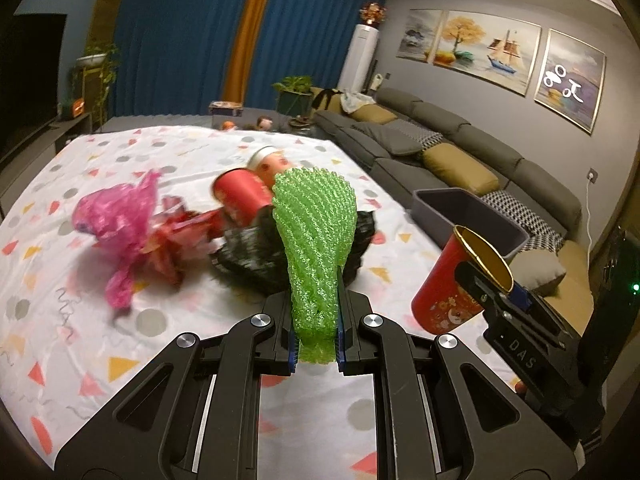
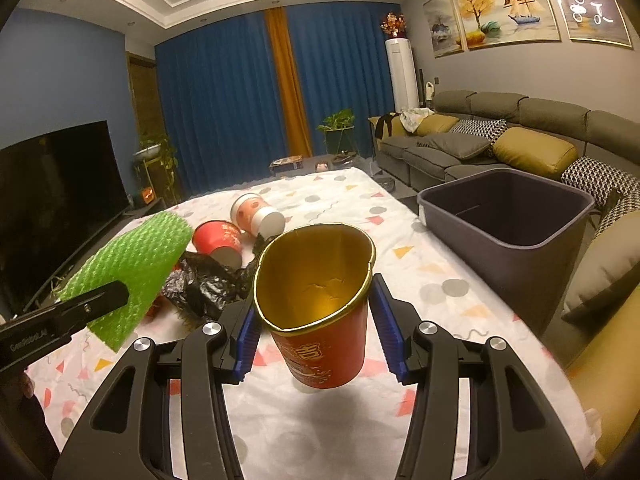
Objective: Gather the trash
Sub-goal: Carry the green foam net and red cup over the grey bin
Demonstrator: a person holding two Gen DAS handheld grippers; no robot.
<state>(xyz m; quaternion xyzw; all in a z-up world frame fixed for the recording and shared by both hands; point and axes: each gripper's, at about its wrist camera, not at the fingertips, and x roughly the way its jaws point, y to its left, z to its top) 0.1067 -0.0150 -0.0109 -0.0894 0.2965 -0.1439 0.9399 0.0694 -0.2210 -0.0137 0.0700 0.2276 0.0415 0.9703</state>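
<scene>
Living-room surroundings frame the left wrist view: blue curtains, a grey sofa with mustard cushions, and a bench covered by a white cloth with coloured shapes [image 1: 100,364]. The left tool [image 1: 317,344] is closed narrowly on the stem end of a green foam mesh fruit sleeve [image 1: 316,236], which stands up between its fingers, lifted off the cloth. Beyond it lies the remaining litter: a crumpled pink plastic wrapper [image 1: 120,220], a crumpled black plastic bag [image 1: 256,264], a red paper cup on its side [image 1: 240,196] and a white-capped printed paper cup [image 1: 268,162] just behind it. At the right, the right tool [image 1: 486,280] carries a red paper tub with a gold lining [image 1: 444,300], with a grey plastic bin [image 1: 472,216] behind it at the bench's far-right edge.

From the right wrist view, the same bench runs toward the curtains, a dark television at the left. The right tool [image 2: 316,320] has its blue pads spread fairly wide, pressing the rim of the red and gold tub [image 2: 320,320], held clear of the cloth with its mouth tilted toward the camera. The grey bin [image 2: 508,216] sits ahead and right; as far as its interior shows, nothing lies in it. The green sleeve [image 2: 128,268] hangs in the left tool [image 2: 116,294] at the left, over the black bag [image 2: 204,284], the red cup [image 2: 218,240] and the white-capped cup [image 2: 256,216].

I judge the task barely begun: two pieces are picked up but not dropped, and at least four still lie on the cloth.
</scene>
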